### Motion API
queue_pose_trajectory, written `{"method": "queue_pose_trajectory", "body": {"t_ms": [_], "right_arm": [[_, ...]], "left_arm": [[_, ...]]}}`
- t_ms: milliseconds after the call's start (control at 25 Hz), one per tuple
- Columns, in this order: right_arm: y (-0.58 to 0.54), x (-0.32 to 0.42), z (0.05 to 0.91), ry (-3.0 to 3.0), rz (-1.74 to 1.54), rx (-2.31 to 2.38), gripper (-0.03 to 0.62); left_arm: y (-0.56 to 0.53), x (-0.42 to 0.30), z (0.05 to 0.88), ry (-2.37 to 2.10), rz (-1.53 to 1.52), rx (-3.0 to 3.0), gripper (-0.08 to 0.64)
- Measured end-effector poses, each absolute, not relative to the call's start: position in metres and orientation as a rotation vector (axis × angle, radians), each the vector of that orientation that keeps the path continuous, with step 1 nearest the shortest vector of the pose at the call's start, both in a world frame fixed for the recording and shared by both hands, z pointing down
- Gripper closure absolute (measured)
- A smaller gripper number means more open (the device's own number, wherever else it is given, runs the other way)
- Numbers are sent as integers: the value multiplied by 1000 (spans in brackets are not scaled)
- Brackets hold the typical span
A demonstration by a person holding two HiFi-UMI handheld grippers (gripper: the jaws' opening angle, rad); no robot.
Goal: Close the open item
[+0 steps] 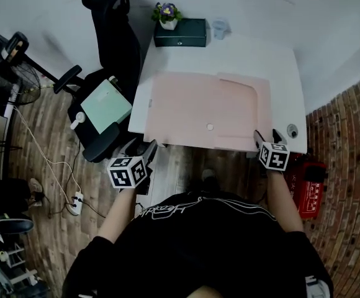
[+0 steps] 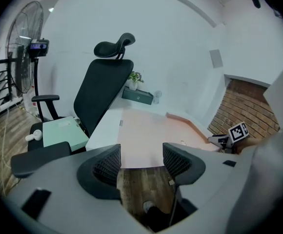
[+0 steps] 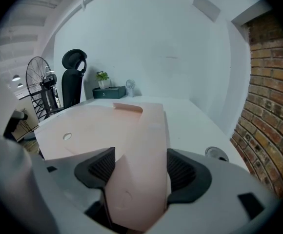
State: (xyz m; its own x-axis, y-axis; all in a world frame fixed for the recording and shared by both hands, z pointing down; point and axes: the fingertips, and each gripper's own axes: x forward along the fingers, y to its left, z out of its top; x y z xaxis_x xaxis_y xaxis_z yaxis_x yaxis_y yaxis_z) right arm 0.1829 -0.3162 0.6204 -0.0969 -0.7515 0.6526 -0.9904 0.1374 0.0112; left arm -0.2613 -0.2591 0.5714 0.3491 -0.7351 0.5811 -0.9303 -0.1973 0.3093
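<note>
Right gripper [image 3: 140, 167]: jaws wide apart, straddling the near edge of the pink folder's [image 3: 107, 126] right-hand flap. The sheet bows up between the pads. It may brush them, but I read it as not clamped, nothing gripped yet.

Left gripper [image 2: 141, 162]: released, empty, only floor between the jaws. It hangs off the near-left corner of the counter [image 1: 279, 61], just short of the folder's edge.

The folder lies spread flat across the middle of the counter, inside face up, with a small round fastener [image 1: 210, 127] near its front edge.

Progress, my read: closing has barely begun. No flap is folded over; only the near end of the right flap is raised. Left to do: pinch that flap, swing it over the main panel, press flat.

At the far end sit a dark box [image 1: 180, 33] and a potted plant [image 1: 167, 12], well clear of the folder.
</note>
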Motion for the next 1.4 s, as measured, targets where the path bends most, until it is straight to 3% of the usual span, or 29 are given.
{"method": "queue_pose_trajectory", "body": {"t_ms": [600, 760, 1400], "right_arm": [[-311, 179, 622, -1881, 561, 1668, 262], [-311, 178, 622, -1880, 565, 1664, 262], [-312, 178, 618, -1890, 604, 1665, 261]], "left_arm": [[-274, -286, 650, -1337, 444, 1881, 290], [-276, -280, 656, -1256, 422, 1880, 344], [-278, -285, 621, -1324, 360, 1898, 417]]}}
